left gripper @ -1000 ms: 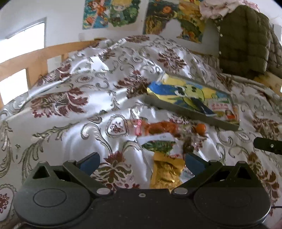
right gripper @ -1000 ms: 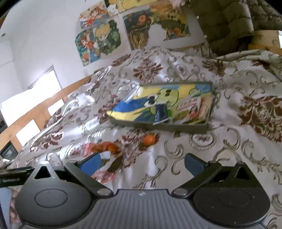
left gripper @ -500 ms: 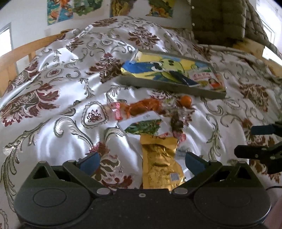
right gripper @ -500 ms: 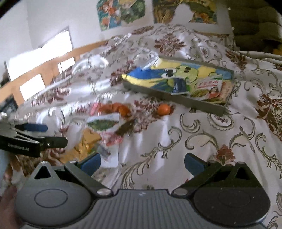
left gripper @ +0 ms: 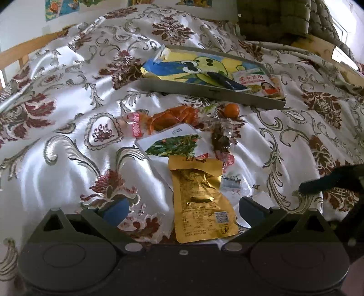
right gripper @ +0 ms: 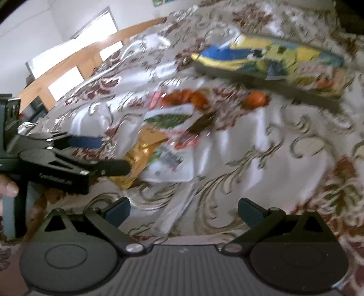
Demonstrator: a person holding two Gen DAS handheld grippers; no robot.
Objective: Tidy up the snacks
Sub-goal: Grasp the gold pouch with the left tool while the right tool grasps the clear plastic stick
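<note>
A gold foil snack pouch (left gripper: pixel 200 200) lies on the patterned bedspread between the open fingers of my left gripper (left gripper: pixel 182 209). Beyond it lie a white and green packet (left gripper: pixel 173 142), an orange snack bag (left gripper: pixel 163 118), a dark wrapped snack (left gripper: pixel 220 139) and a small orange (left gripper: pixel 231 110). A grey tray (left gripper: pixel 204 91) farther back holds a yellow and blue bag (left gripper: pixel 193 68) and a red and white packet (left gripper: pixel 259 83). My right gripper (right gripper: pixel 182 210) is open and empty over bare bedspread, right of the pile. The pouch (right gripper: pixel 138 157) shows blurred there, with the left gripper (right gripper: pixel 104 154) over it.
A wooden bed rail (right gripper: pixel 75 59) runs along the far left. A green quilted jacket (left gripper: pixel 273 20) hangs at the back right. The wall behind carries cartoon posters (left gripper: pixel 61 8). The bedspread (left gripper: pixel 68 159) is creased and shiny.
My left gripper has moved forward and down until the gold pouch lies between its fingers. My right gripper has swung left toward the snack pile. Both stay open.
</note>
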